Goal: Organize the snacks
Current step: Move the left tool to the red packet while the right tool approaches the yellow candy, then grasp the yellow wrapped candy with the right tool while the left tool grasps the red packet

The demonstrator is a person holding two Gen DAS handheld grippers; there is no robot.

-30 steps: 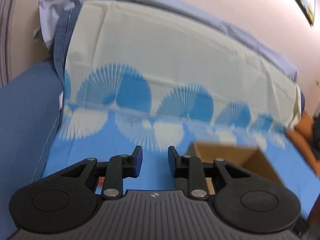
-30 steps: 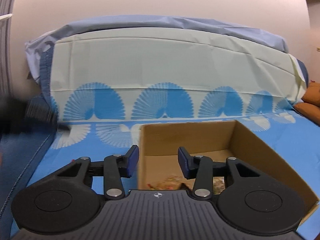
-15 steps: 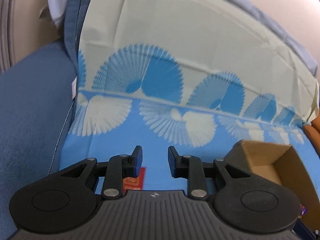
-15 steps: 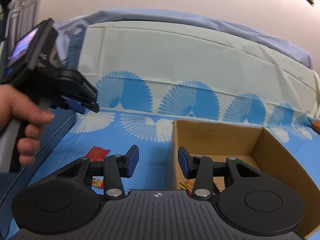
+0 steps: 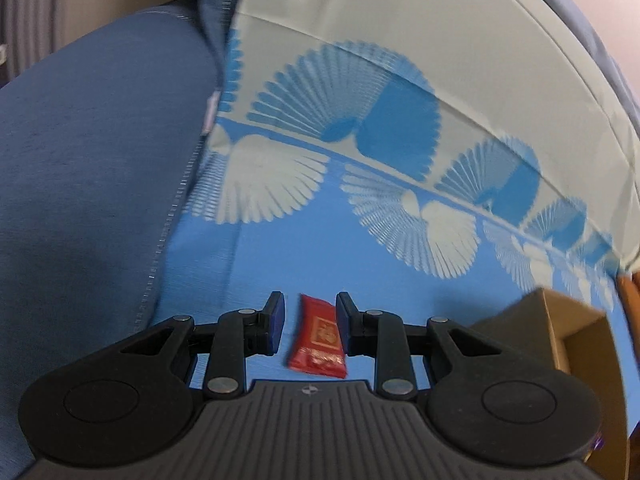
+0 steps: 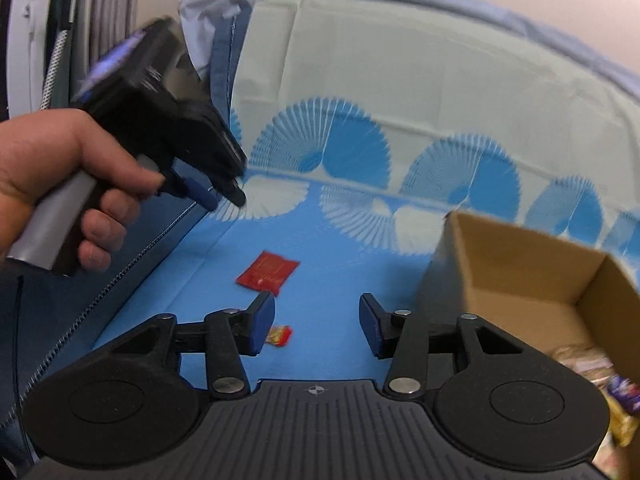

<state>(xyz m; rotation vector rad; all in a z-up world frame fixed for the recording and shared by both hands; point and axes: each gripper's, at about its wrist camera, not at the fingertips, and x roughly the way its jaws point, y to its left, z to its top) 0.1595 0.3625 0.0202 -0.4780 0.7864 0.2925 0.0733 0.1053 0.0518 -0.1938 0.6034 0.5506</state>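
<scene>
Although some snacks already lie inside the cardboard box, at least two are left out on the blue sheet. A red packet lies flat there, framed by the jaws of the left gripper, which stand apart and do not touch it. A small red and yellow sweet lies beside the left finger of the right gripper, whose jaws have just been opening, with nothing between them. I judge the task partly done.
</scene>
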